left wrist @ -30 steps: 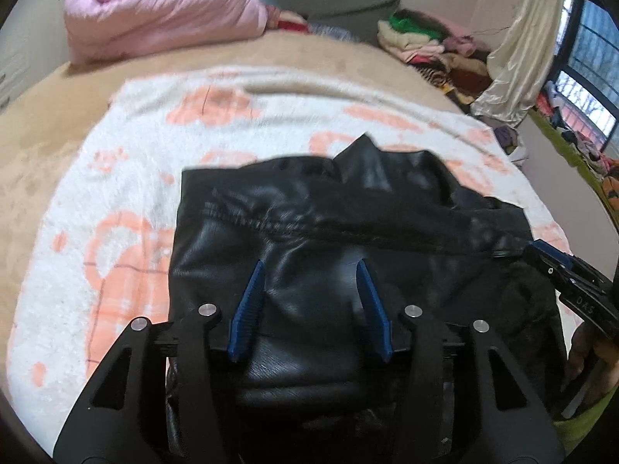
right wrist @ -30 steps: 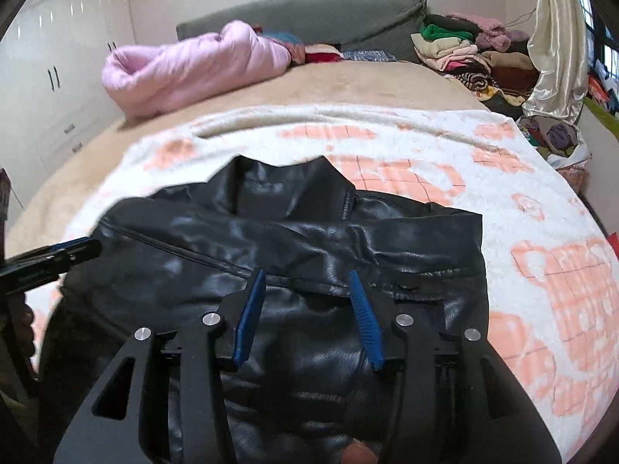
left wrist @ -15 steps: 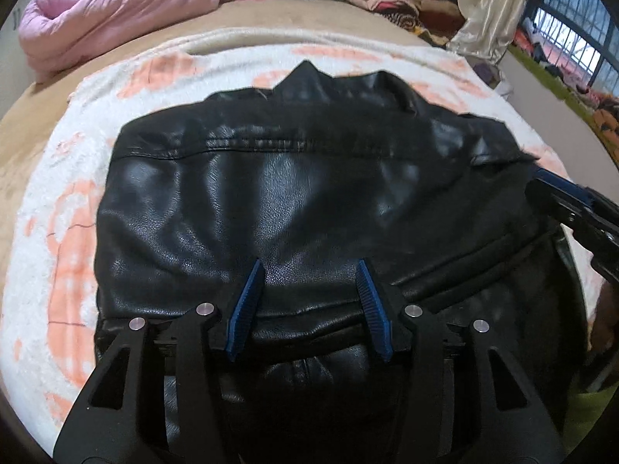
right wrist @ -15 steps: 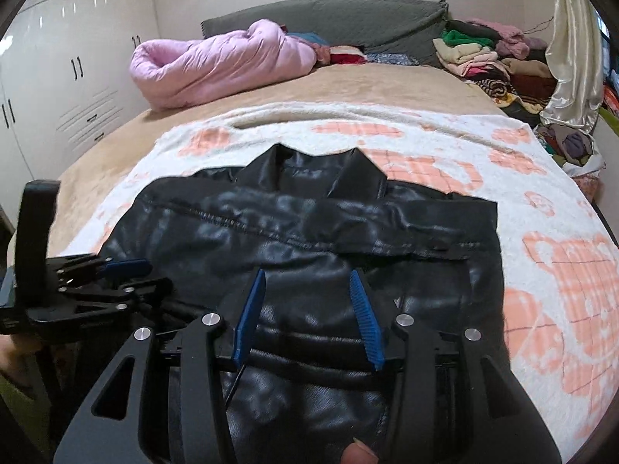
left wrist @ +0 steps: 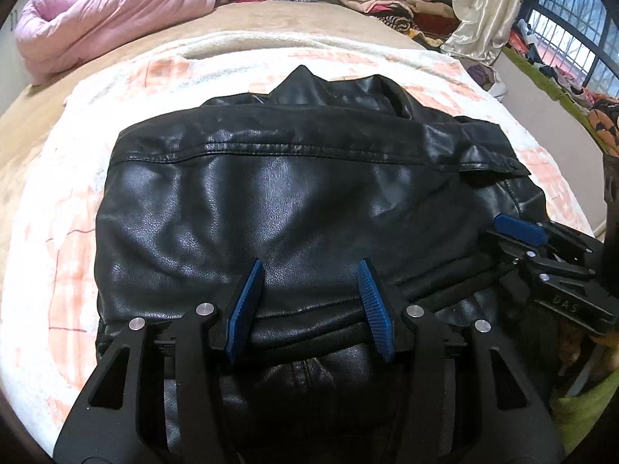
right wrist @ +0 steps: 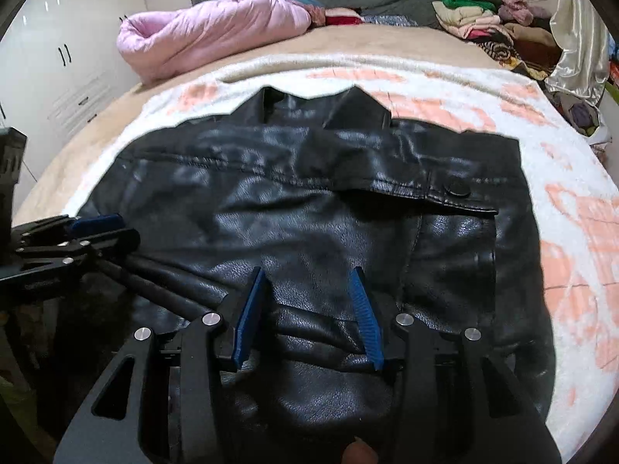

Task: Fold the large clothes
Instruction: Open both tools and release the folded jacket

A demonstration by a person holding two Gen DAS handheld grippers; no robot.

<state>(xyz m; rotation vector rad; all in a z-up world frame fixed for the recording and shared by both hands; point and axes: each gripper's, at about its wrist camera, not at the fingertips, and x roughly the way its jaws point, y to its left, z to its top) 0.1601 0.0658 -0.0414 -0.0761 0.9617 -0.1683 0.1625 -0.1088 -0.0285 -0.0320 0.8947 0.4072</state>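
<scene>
Black leather jacket (left wrist: 294, 201), near hem hidden behind tongs (left wrist: 309, 305).

Dim indoor light; sheen on the black jacket (left wrist: 294, 201); fisheye edges; right view blurred.

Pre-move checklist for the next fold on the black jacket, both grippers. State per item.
1. Black leather jacket lies on the patterned blanket, collar at the far side: ok.
2. Left gripper jaws apart over the near edge of the jacket: ok.
3. Right gripper jaws apart over the near edge: ok.
4. Leather actually gripped by either gripper: cannot tell, since the pads stand apart and contact with the fold between them is unclear.
5. The two grippers are clear of each other, side by side: ok.
6. Jacket surface flat: not ok, ridges bunch near the grippers and a buttoned flap sticks up.
</scene>
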